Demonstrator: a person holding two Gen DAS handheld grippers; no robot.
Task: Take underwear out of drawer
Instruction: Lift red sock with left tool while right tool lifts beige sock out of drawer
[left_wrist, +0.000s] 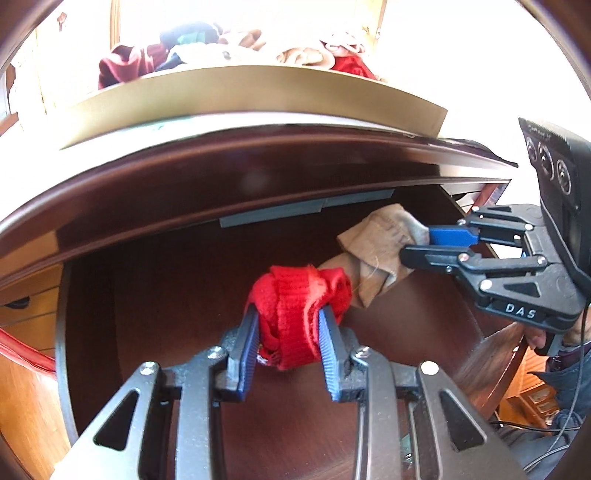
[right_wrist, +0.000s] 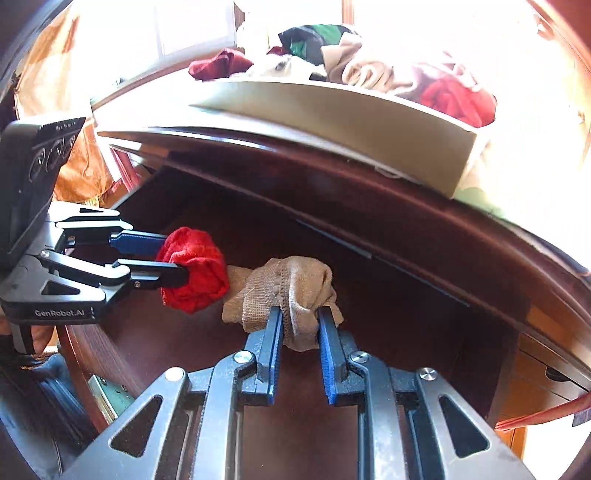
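Observation:
My left gripper (left_wrist: 290, 319) is shut on a bunched red underwear (left_wrist: 299, 295), held above the dark wooden drawer bottom (left_wrist: 184, 295). My right gripper (right_wrist: 300, 319) is shut on a beige underwear (right_wrist: 291, 288). The two garments touch each other. In the left wrist view the right gripper (left_wrist: 417, 247) comes in from the right, holding the beige piece (left_wrist: 373, 254). In the right wrist view the left gripper (right_wrist: 173, 258) comes in from the left with the red piece (right_wrist: 194, 269). The drawer bottom under the garments shows bare dark wood.
A pale box (left_wrist: 258, 96) full of mixed clothes (left_wrist: 229, 48) stands on the dresser top (left_wrist: 258, 155) above the open drawer; it also shows in the right wrist view (right_wrist: 332, 122). Lighter wooden furniture (left_wrist: 26, 310) stands at the left.

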